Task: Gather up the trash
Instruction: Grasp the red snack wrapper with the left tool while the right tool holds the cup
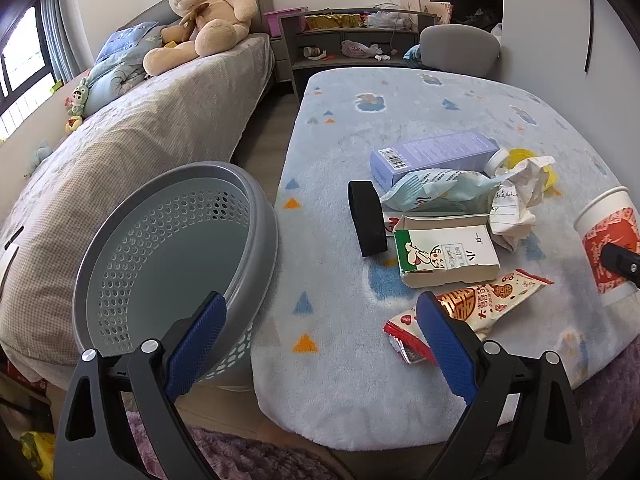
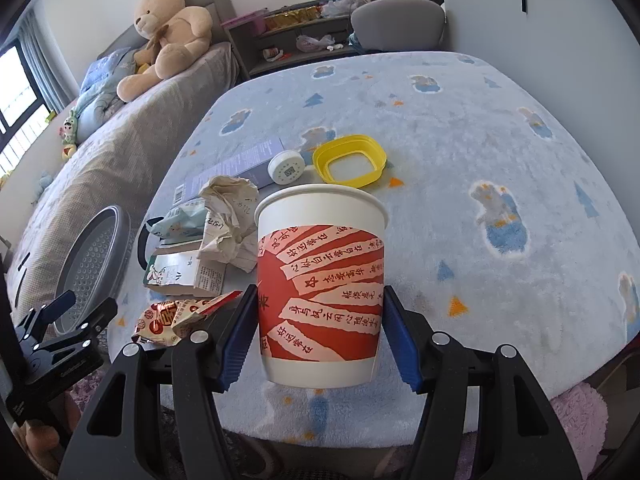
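Clamped between blue pads (image 2: pixel 236 344) of right gripper (image 2: pixel 320 344): paper cup (image 2: pixel 322 276), upright, white with red and pink print, lifted a little above blue fleece blanket (image 2: pixel 480 152). Pads pressed on both sides of cup, near its lower half.

Left gripper (image 1: pixel 322 336) wide apart, nothing between, hanging over blanket edge. Just beside its left finger: grey basket (image 1: pixel 176 240) with holes in wall, standing on floor between bed (image 1: pixel 120 152) and blanket, no trash seen inside. Just behind its right finger: red and cream snack wrapper (image 1: pixel 480 300), lying flat.

Farther on blanket, in one loose pile: small white and green carton (image 1: pixel 444 256) on its side, black band (image 1: pixel 366 218) touching it on left, crumpled paper (image 1: pixel 516 200), pale blue plastic bag (image 1: pixel 432 188), purple box (image 1: pixel 432 156). Behind pile: round white lid (image 2: pixel 286 166) and yellow square ring (image 2: pixel 350 158), close together.

On bed, far end: big teddy bear (image 1: pixel 208 12). Behind blanket: grey chair (image 1: pixel 460 46) and shelf (image 1: pixel 352 36) by wall.
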Action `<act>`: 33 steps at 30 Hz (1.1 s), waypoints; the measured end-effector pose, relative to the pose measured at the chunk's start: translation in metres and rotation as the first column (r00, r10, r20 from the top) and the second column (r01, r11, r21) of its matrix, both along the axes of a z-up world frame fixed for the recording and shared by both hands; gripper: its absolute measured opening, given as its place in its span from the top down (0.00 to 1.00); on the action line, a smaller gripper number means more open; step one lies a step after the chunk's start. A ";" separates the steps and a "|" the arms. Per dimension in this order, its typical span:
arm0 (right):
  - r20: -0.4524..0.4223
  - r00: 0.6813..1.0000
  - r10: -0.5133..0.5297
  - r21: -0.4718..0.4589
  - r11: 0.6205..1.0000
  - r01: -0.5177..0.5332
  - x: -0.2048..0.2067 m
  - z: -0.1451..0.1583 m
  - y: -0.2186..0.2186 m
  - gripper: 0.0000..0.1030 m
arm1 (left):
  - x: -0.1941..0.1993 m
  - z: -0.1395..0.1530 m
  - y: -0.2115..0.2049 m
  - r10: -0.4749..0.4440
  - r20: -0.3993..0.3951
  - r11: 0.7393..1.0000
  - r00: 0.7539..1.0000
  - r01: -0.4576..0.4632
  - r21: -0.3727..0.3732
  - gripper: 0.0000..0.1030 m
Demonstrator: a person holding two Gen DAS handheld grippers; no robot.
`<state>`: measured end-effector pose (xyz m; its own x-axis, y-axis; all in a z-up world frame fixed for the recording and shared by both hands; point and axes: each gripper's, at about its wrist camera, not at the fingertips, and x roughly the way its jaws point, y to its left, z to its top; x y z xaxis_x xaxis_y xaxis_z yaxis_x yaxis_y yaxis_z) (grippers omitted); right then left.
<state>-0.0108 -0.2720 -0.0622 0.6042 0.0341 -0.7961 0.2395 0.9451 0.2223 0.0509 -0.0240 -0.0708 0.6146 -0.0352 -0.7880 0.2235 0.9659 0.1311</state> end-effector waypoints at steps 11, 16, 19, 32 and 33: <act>0.023 1.000 0.017 0.019 1.000 -0.017 -0.017 0.015 0.004 0.43 | 0.013 -0.023 -0.005 -0.006 -0.054 0.999 0.999 0.009 0.045 0.11; 0.027 1.000 0.013 0.023 1.000 -0.014 -0.021 0.017 0.003 0.43 | 0.002 -0.025 -0.008 -0.024 -0.065 0.999 0.998 0.026 0.032 0.11; 0.031 0.999 0.009 0.028 1.000 -0.009 -0.024 0.019 0.001 0.43 | -0.005 -0.027 -0.009 -0.028 -0.075 0.999 0.997 0.030 0.031 0.11; 0.046 0.999 -0.008 0.038 0.999 0.006 -0.033 0.022 -0.005 0.43 | -0.033 -0.018 -0.017 -0.103 -0.063 0.995 0.993 0.103 -0.011 0.11; 0.047 0.999 -0.008 0.039 0.999 0.007 -0.034 0.022 -0.006 0.43 | -0.034 -0.017 -0.019 -0.121 -0.063 0.993 0.991 0.120 -0.018 0.11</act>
<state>-0.0447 -0.2776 -0.0399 0.6415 0.0596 -0.7648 0.2349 0.9338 0.2699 0.0165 -0.0432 -0.0874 0.5539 -0.1173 -0.8243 0.3456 0.9331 0.0995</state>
